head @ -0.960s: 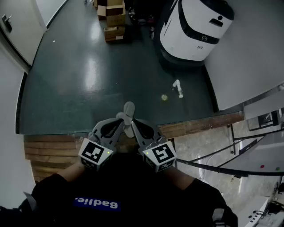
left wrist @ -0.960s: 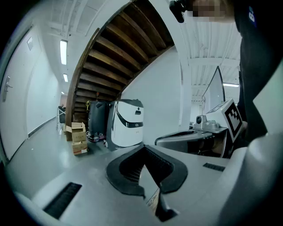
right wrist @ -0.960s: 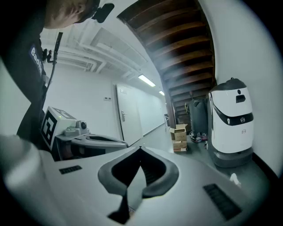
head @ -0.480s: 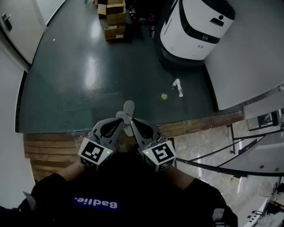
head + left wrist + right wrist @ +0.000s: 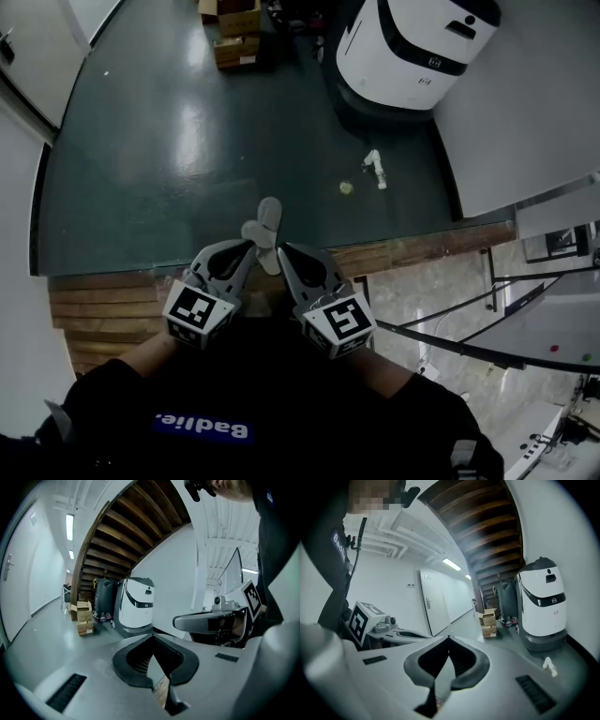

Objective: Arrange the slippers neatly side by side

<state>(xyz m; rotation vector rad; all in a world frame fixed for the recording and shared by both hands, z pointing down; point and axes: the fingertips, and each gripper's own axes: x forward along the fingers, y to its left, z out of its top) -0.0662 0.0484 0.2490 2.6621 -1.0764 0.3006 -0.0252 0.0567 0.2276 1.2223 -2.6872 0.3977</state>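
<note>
Two pale grey slippers lie on the dark green floor, touching, toes pointing away and not parallel. They show only in the head view, just past the gripper tips. My left gripper and right gripper are held close together over the slippers' near ends. In the left gripper view the left gripper has its jaw tips touching, with nothing between them. The right gripper looks the same in its own view. Each gripper view shows the other gripper alongside.
A large white service robot stands at the far right by a wall. Cardboard boxes sit at the far end. A small white object and a yellowish scrap lie on the floor. Wooden boards and a railing are near me.
The head view has shifted a little, so everything sits slightly higher in the picture. Grippers and slippers keep the same places relative to each other.
</note>
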